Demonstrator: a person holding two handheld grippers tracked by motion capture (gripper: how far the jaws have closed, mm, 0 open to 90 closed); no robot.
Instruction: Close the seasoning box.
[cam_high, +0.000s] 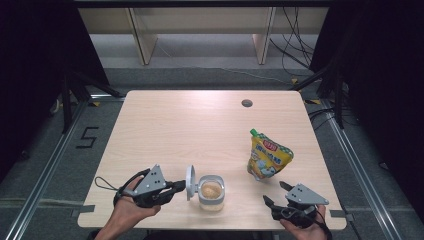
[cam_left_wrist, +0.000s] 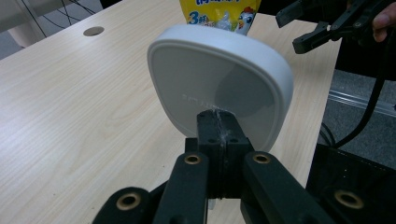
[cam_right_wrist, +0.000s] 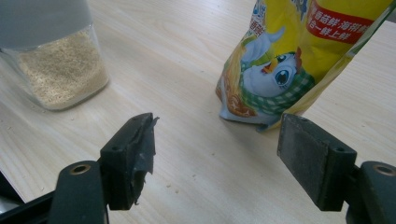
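Left gripper (cam_high: 181, 187) clamped on white lid (cam_high: 190, 182), upright beside jar (cam_high: 211, 192); right gripper (cam_high: 276, 193) wide open, empty, near pouch (cam_high: 268, 156).

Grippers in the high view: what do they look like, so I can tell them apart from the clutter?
Both are alike: the left gripper and right gripper have black bodies with two black fingers and a grey three-cornered plate on top. A thin black cable loops from the left one. No sleeves show.
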